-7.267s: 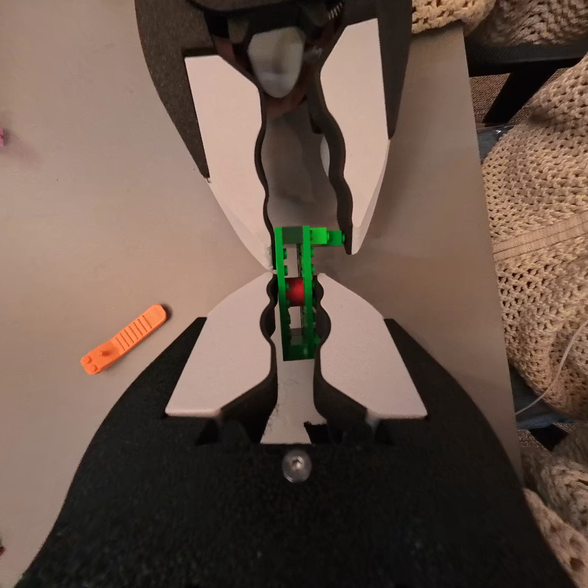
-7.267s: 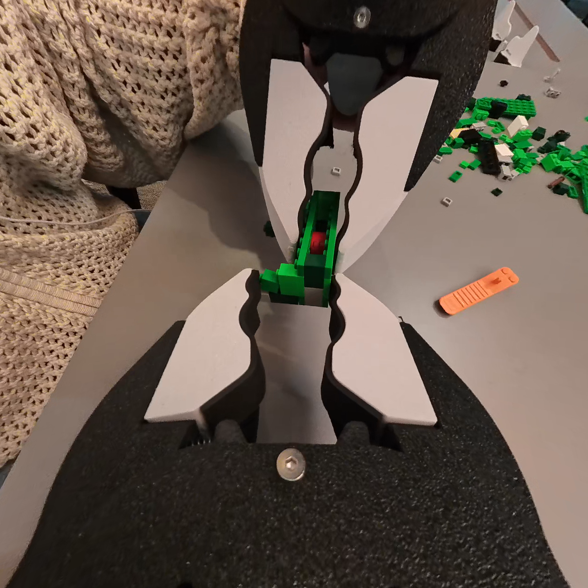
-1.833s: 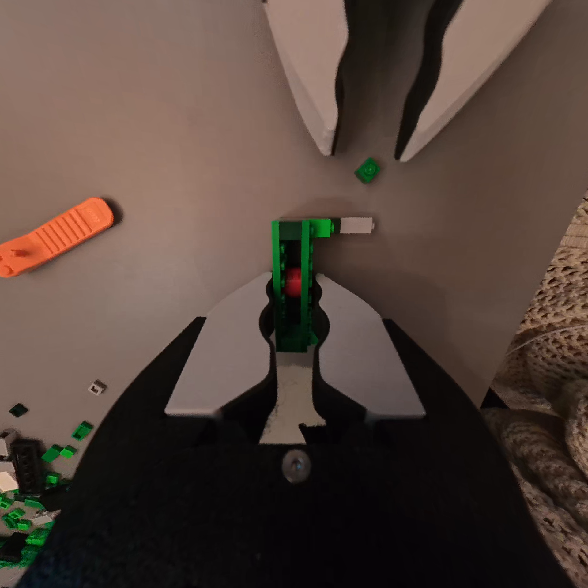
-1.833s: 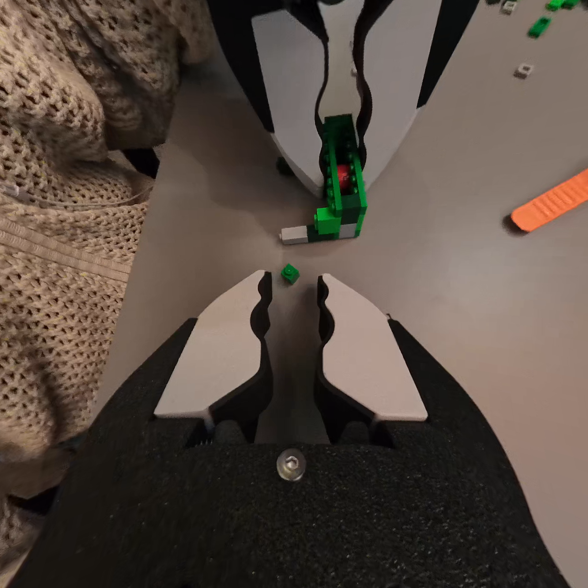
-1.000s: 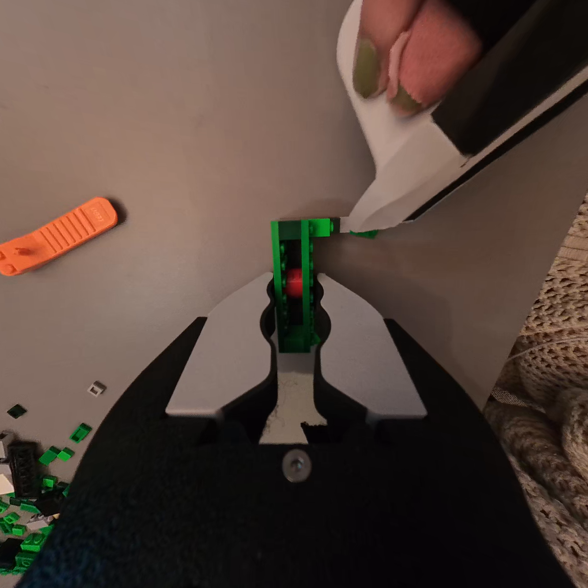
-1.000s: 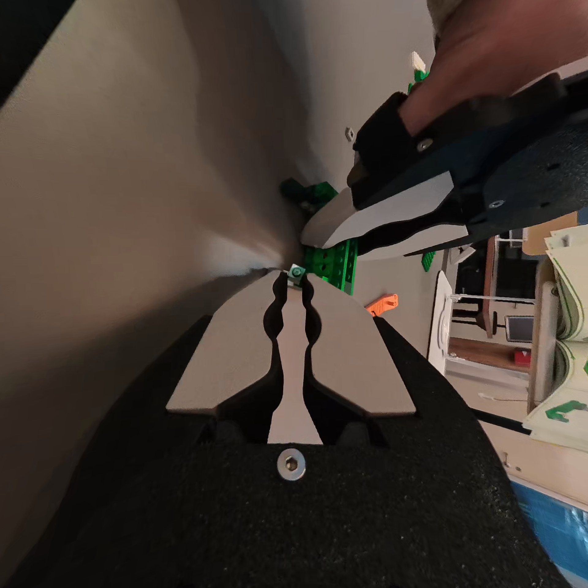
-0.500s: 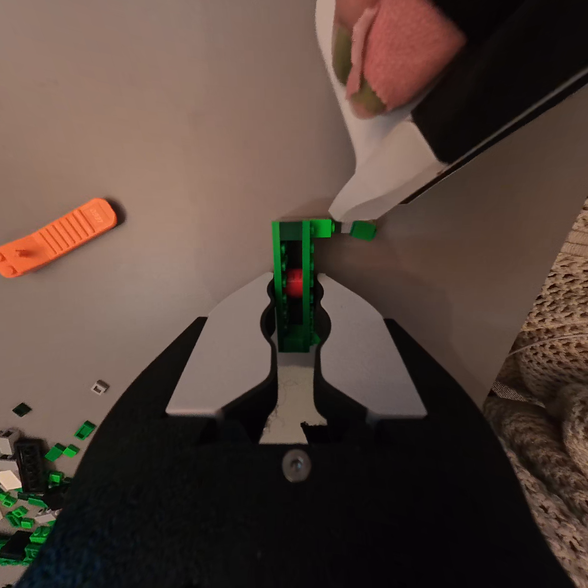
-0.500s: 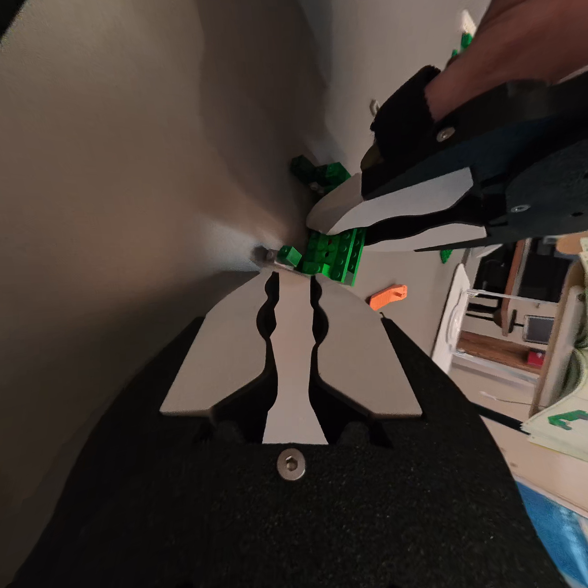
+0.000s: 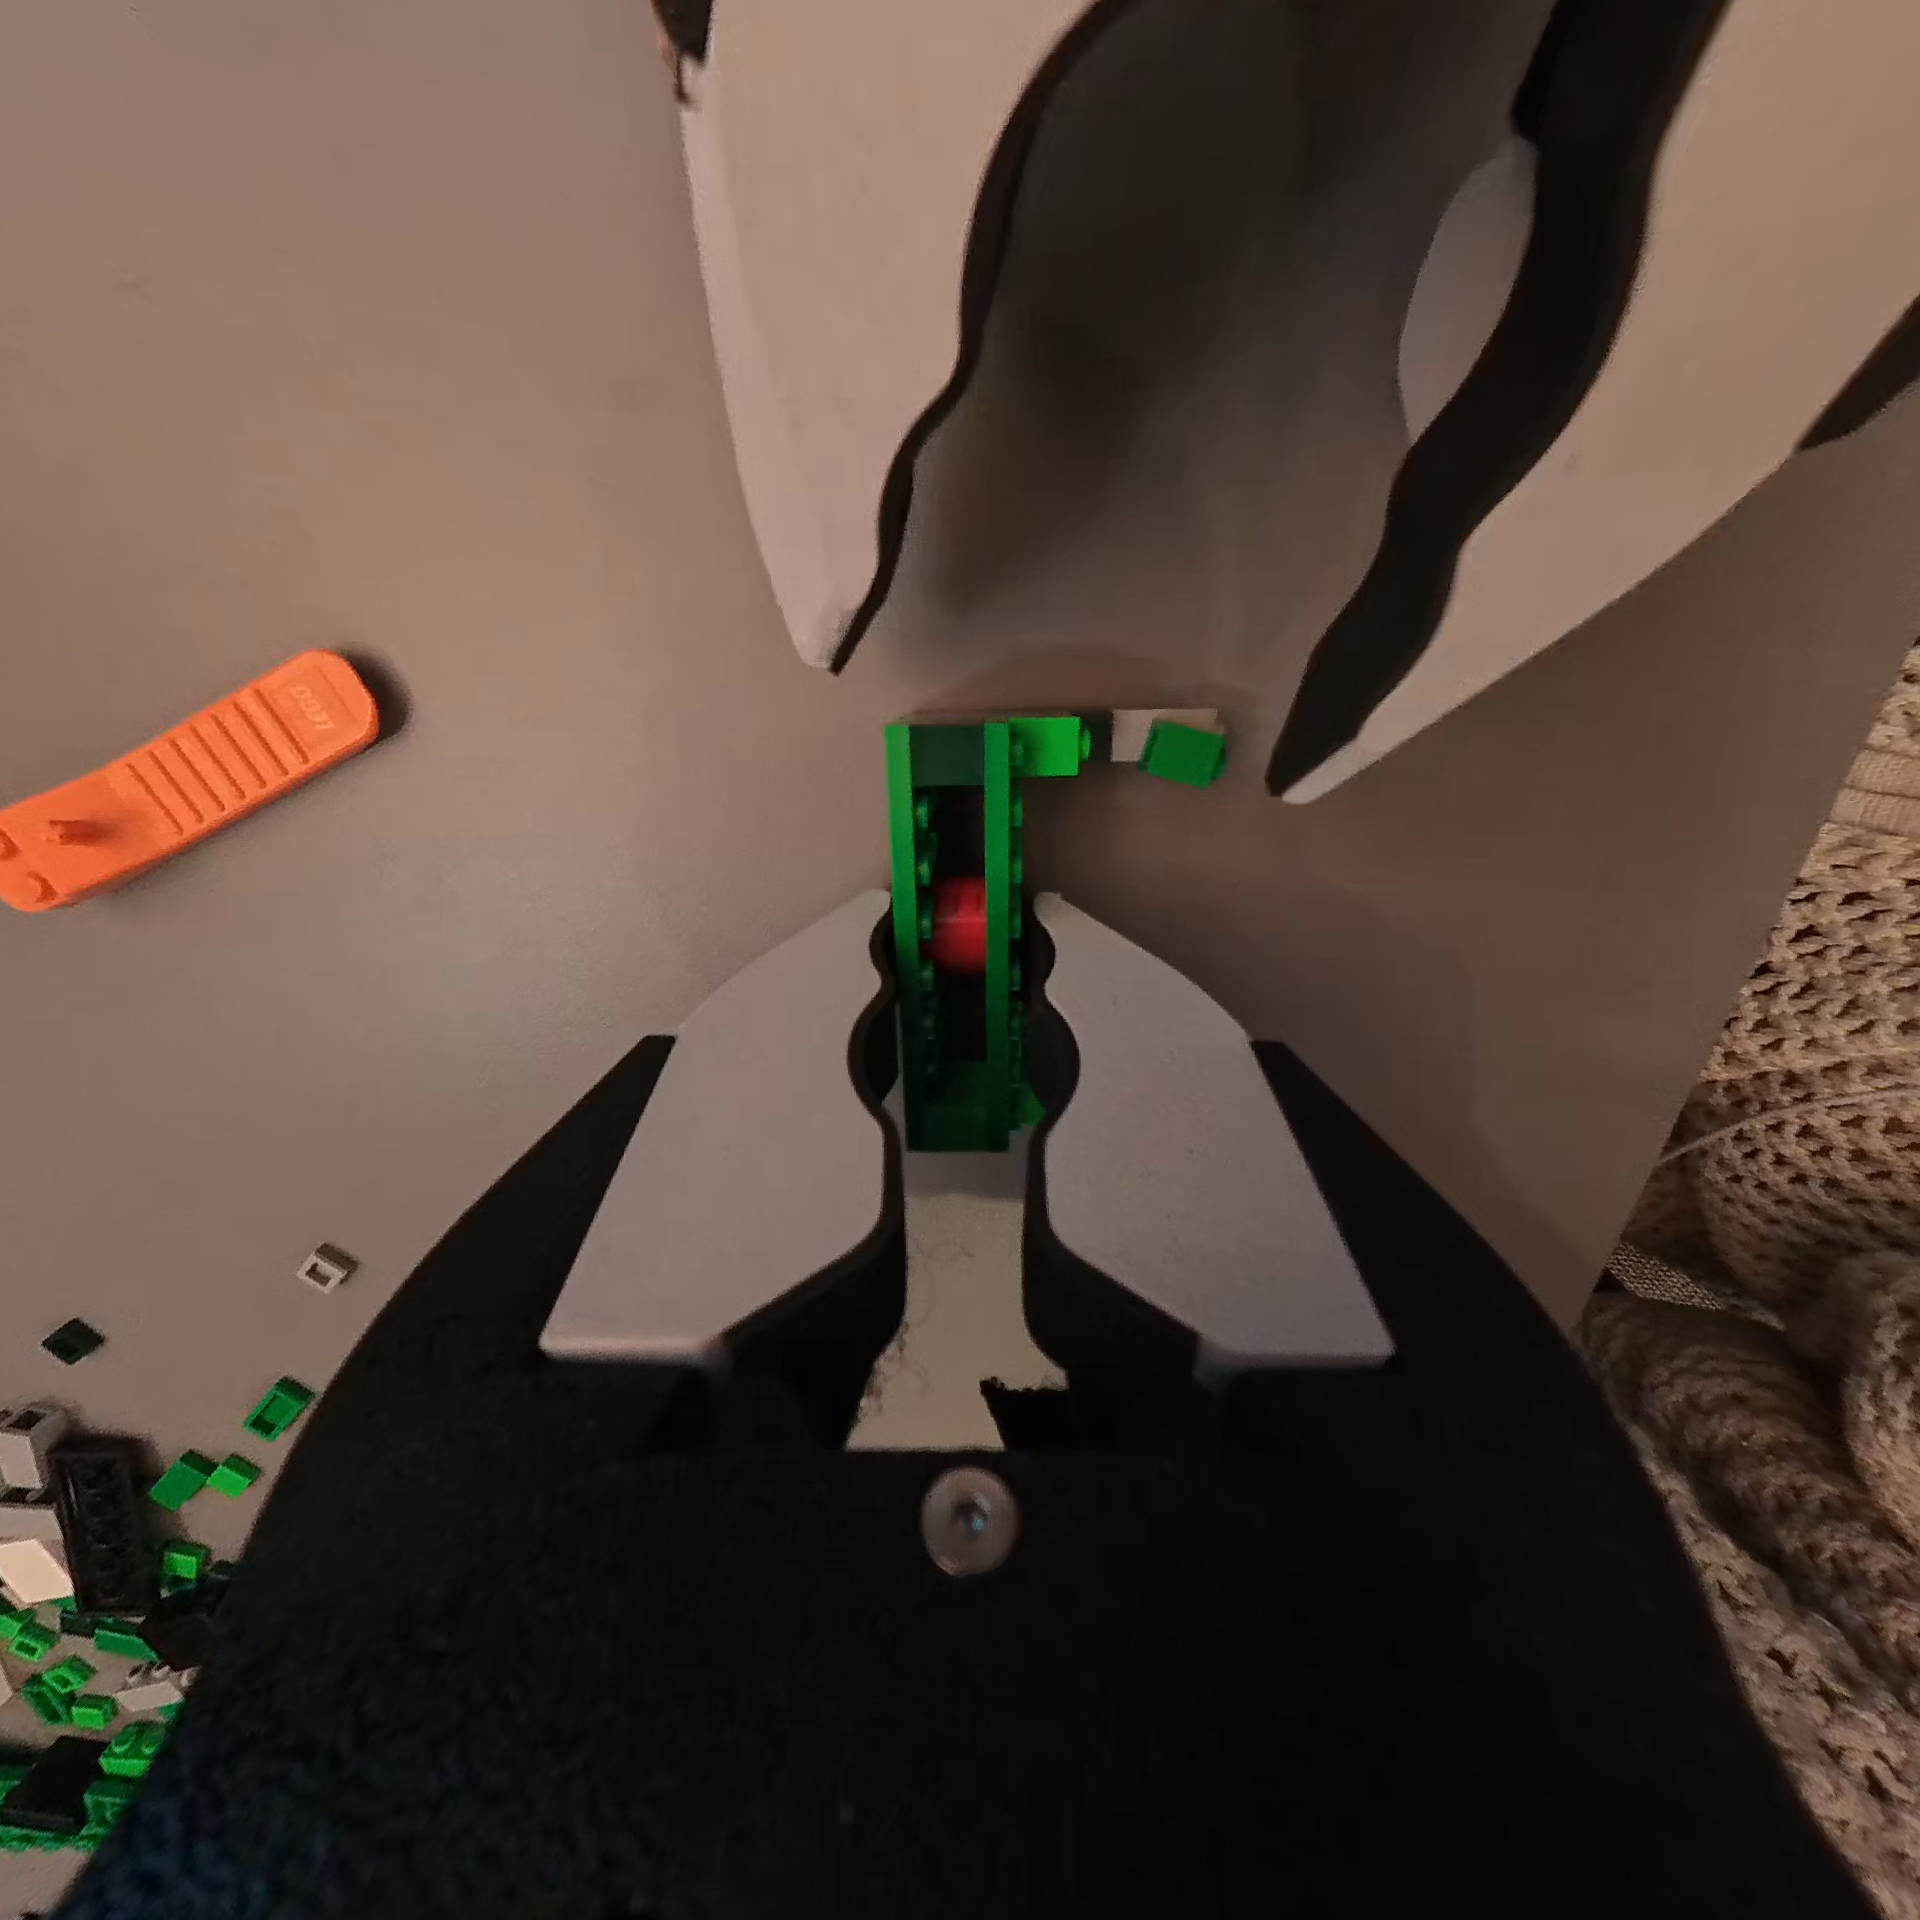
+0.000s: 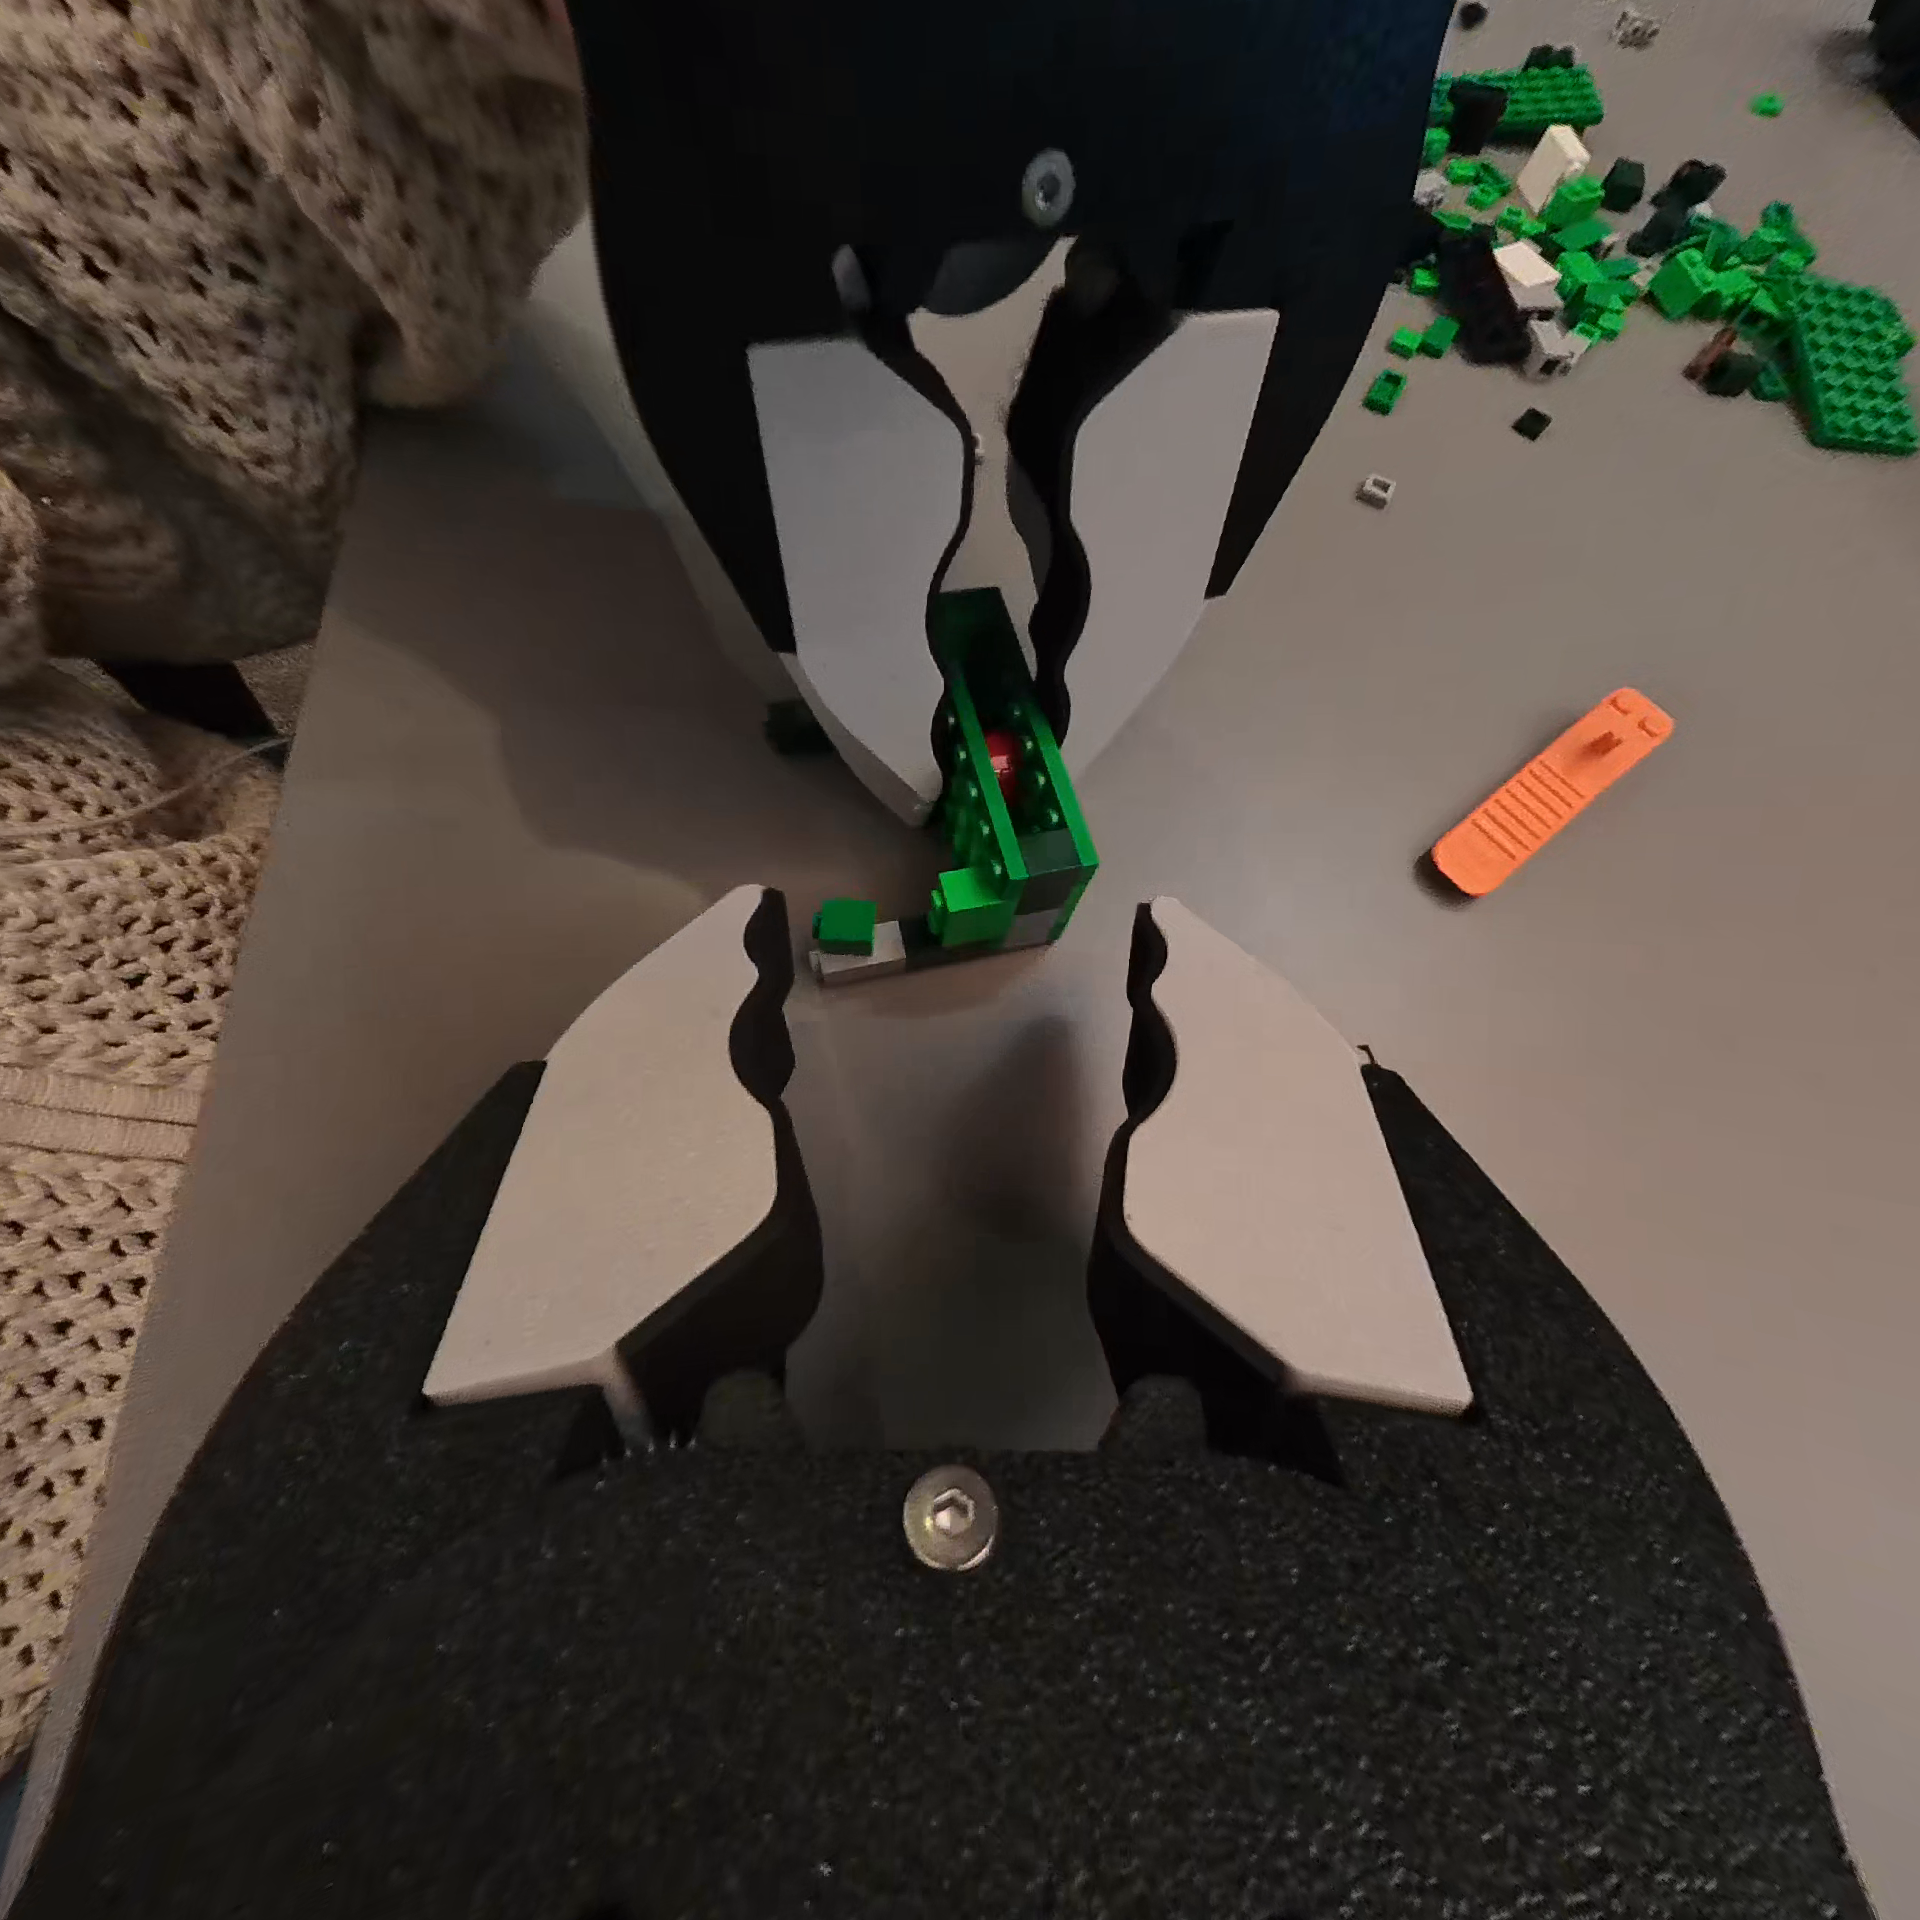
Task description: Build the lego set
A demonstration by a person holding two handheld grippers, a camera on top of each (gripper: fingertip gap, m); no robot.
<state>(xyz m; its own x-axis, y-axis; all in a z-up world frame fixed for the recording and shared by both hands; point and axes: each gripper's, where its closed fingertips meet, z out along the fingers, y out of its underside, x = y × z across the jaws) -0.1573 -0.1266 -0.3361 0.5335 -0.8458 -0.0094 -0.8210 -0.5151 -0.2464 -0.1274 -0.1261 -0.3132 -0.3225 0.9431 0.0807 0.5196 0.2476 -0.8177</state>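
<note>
Swung round since a second ago and released: right claw [image 10: 951,914] now gaping, facing small green brick [image 10: 847,925] on grey plate end. Green assembly [image 9: 961,935] clenched in left claw [image 9: 961,925], long axis pointing toward the right claw, resting on desk [image 9: 416,416].

Grey bench [image 10: 1455,1039]: orange brick separator [image 10: 1553,790] at right of frame, lying flat. Loose brick pile [image 10: 1662,260] (green, black, white) at upper right; one small grey piece [image 10: 1375,490] apart below it. Green assembly [image 10: 997,831] at centre.
</note>
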